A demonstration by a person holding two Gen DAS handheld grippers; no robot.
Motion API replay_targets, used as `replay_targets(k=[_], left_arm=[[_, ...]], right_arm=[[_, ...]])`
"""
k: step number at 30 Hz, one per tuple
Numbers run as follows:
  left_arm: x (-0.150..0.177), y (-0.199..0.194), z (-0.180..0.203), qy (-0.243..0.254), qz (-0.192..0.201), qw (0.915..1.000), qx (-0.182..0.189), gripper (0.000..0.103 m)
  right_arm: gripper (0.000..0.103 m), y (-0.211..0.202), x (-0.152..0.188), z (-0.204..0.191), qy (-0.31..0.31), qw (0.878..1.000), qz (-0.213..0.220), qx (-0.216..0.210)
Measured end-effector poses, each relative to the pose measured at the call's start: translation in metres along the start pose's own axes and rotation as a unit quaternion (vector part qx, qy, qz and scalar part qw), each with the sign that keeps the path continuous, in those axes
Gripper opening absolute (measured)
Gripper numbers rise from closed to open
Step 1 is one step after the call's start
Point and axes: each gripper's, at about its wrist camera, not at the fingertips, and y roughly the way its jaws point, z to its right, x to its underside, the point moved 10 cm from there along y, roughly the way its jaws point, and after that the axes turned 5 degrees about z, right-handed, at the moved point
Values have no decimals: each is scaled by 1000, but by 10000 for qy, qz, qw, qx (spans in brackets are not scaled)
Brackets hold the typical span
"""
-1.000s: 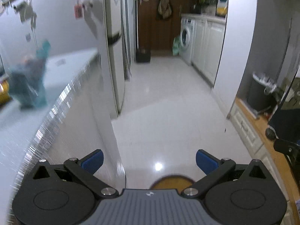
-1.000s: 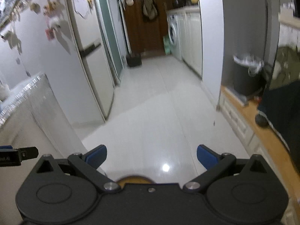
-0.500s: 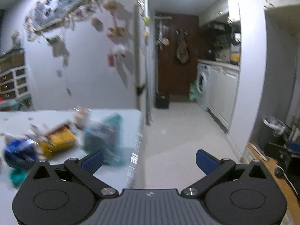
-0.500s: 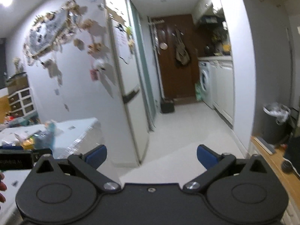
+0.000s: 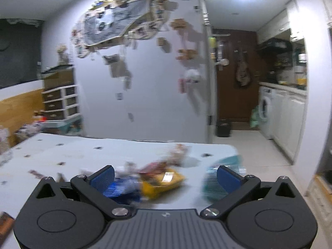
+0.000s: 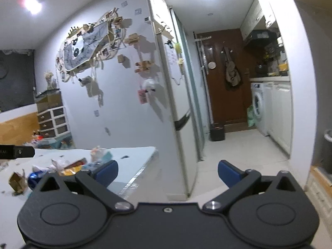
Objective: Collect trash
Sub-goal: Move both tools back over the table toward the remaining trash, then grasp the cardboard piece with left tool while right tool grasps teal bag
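**Trash heap sits just ahead of the left gripper**

The left gripper (image 5: pixel 166 176) is spread wide and holds nothing; its blue pads frame a blurred heap of trash (image 5: pixel 145 180) on the pale table (image 5: pixel 62 153). The heap lies straight ahead and slightly below the fingers, close in, stretched across the gripper's line of sight, not along it. A yellow packet (image 5: pixel 164 182) sits near the middle of the gap, a blue wrapper (image 5: pixel 118 188) by the left pad, a teal bag (image 5: pixel 215 178) behind the right pad. All look thin, crinkly and light; motion blur hides finer detail.

The right gripper (image 6: pixel 168 174) is also wide and empty, pointing mostly at the floor past the table's edge, with the same heap (image 6: pixel 62 166) off to its left. By my reading the left gripper is nearer and better lined up.
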Motion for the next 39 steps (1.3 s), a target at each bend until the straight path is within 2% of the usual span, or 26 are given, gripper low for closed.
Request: replay_targets(k=[3, 7, 10, 14, 23, 27, 35, 39], left_arm=[[5, 15, -45, 103, -64, 9987, -498, 103], [20, 33, -105, -84, -254, 9940, -1065, 103], [39, 49, -146, -110, -424, 9868, -1557, 103], [66, 66, -185, -215, -645, 9773, -2005, 103], [101, 92, -210, -498, -1077, 9666, -2274, 103], [97, 96, -212, -547, -976, 9657, -2343, 103], [102, 116, -210, -387, -1314, 9590, -2480, 103], [109, 130, -213, -460, -1560, 9575, -2384, 103]], right_arm=[[103, 11, 5, -15, 20, 9999, -67, -143], [103, 22, 12, -31, -10, 9997, -95, -205], [103, 32, 18, -44, -166, 9990, -250, -326], [103, 49, 26, -65, -190, 9971, -379, -630], [103, 99, 47, -115, 97, 9869, -920, -1319], [103, 124, 50, -126, 174, 9881, -1084, -1076], [103, 169, 59, -134, 529, 9856, -1499, -568], [103, 180, 74, -141, 503, 9810, -1794, -535]])
